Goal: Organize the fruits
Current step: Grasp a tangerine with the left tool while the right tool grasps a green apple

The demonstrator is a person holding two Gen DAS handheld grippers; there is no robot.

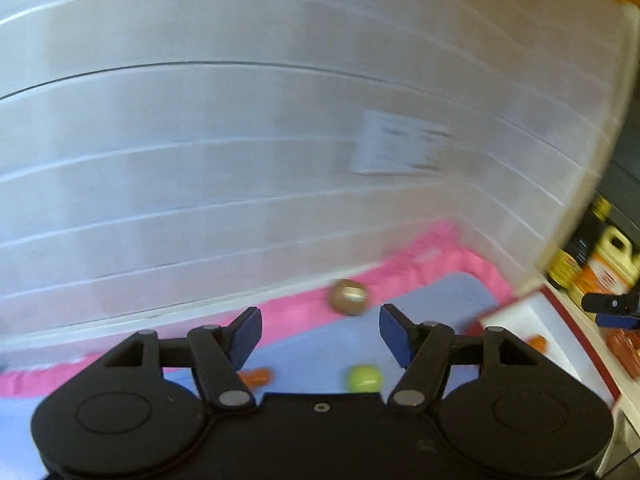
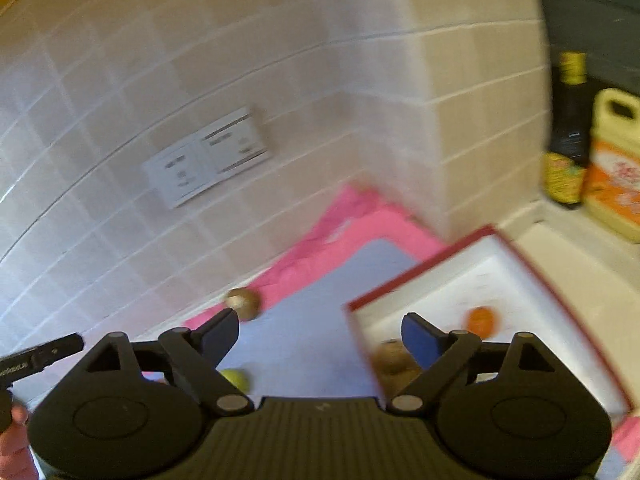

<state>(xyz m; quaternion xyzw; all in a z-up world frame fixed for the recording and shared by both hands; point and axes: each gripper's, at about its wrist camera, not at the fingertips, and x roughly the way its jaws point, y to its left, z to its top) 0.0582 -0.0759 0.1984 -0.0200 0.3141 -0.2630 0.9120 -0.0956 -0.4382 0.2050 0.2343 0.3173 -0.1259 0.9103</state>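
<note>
Over the pink-edged mat (image 1: 304,316), the left claw (image 1: 320,332) hangs open and empty above three loose fruits: an orange piece (image 1: 258,377), one brown kiwi (image 1: 348,297) and one green fruit (image 1: 363,378). Approach each squarely. The right claw (image 2: 320,338), also open and empty, hovers by the red-rimmed tray (image 2: 560,308), which holds two fruits.

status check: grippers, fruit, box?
Left gripper open, empty. Right gripper open, empty. Orange fruit and brown fruit in red-rimmed box; green fruit, brown fruit on mat. Nothing blocking.
</note>
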